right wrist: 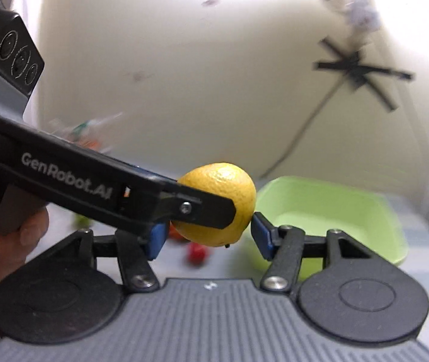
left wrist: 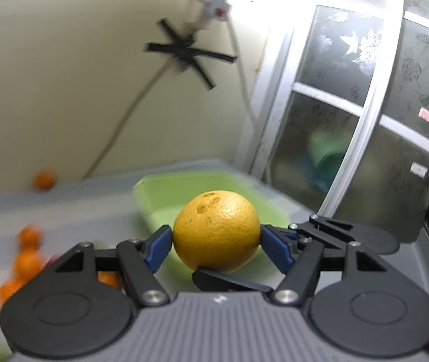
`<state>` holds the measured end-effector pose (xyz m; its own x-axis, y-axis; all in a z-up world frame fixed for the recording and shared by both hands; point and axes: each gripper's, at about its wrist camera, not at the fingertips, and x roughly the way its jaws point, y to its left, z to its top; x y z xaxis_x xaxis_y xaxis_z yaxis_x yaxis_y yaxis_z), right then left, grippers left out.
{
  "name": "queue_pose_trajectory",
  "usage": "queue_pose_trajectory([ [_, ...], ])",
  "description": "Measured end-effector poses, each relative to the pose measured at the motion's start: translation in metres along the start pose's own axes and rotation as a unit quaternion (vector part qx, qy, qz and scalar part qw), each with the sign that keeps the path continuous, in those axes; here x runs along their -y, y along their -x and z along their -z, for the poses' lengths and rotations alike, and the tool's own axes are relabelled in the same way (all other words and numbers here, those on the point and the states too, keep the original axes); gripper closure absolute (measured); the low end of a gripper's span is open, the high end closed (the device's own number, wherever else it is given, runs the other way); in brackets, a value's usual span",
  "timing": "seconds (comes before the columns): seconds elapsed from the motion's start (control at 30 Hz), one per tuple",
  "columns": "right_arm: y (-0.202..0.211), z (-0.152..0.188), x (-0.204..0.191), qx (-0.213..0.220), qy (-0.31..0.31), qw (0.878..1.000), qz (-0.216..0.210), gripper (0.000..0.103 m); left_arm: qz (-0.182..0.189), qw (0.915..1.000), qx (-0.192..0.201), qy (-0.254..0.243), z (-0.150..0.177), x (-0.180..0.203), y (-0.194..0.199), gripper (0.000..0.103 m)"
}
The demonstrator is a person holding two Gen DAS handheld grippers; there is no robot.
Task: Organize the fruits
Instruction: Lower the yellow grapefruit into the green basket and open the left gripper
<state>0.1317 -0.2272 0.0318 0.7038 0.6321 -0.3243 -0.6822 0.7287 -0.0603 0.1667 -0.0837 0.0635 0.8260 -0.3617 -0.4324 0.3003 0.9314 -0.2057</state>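
A yellow citrus fruit is held up in the air in front of a light green tray. My left gripper is shut on it, with both blue pads pressed to its sides. In the right wrist view the same fruit also sits between the blue pads of my right gripper, which touch it left and right. The left gripper's black finger crosses over the fruit's front. One finger of the right gripper shows under the fruit. The green tray looks empty.
Several small oranges lie blurred at the left on the pale table, and one more orange is by the wall. A red fruit lies below the grippers. A person's hand holds the left gripper. A glass door stands to the right.
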Motion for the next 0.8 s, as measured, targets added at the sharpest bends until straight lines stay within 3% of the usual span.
queue_pose_trajectory([
  [0.13,-0.016,-0.008,0.049,-0.022,-0.034,0.999,0.036,0.041,0.015,0.9998,-0.009,0.000,-0.027,0.009,-0.054,0.037],
  [0.23,-0.036,-0.007,0.081,-0.056,-0.072,0.995,0.036,0.041,0.008,0.9998,-0.020,0.004,-0.039,0.017,-0.081,0.036],
  [0.4,-0.065,0.003,0.097,-0.105,-0.103,0.989,0.028,0.040,-0.004,0.9981,-0.054,0.029,-0.031,0.017,-0.105,0.036],
  [0.5,-0.070,0.004,0.091,-0.101,-0.086,0.990,0.038,0.037,-0.013,0.9979,-0.061,0.017,-0.027,0.023,-0.111,0.026],
  [0.63,-0.058,0.001,0.086,-0.080,-0.089,0.992,0.051,0.037,-0.002,0.9986,-0.049,0.021,-0.026,0.018,-0.091,0.024],
  [0.8,-0.008,-0.002,0.070,-0.017,-0.105,0.992,0.063,0.037,0.017,0.9994,0.021,0.021,-0.020,0.005,-0.006,0.023],
])
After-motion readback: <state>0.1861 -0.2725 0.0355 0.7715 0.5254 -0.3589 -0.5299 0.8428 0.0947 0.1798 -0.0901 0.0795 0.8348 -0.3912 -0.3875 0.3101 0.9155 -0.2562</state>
